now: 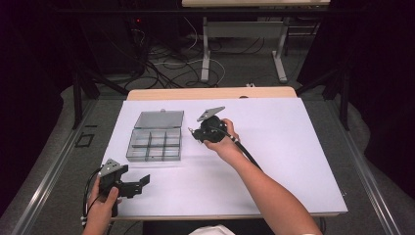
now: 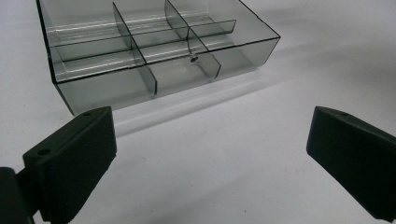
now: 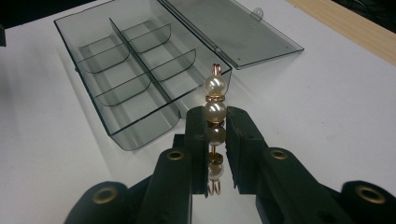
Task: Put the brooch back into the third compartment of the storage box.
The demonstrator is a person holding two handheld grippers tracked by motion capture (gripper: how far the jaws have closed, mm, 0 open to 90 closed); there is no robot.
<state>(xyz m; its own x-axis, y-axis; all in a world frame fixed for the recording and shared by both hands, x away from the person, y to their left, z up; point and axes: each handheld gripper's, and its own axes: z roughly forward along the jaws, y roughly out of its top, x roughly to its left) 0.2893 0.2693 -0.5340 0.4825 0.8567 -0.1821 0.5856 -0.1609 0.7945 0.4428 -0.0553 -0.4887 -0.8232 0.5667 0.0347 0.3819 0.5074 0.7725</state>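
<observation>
Right tongs [image 3: 216,154] carrying a pearl bead pin [image 3: 215,109] toward an open compartment box [image 3: 135,84].
Tongs clench the pin, pointing forward; box lies just ahead-left. Left tongs [image 2: 210,158] released, farther off.

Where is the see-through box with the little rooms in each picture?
High view: the clear compartment box sits left of centre on the white table, lid open behind it.
Left gripper view: along the top, beyond the open claw.
Right gripper view: upper left, behind the pearl bead string the claw holds.
Shared landmark: its crossing dividers.
</observation>
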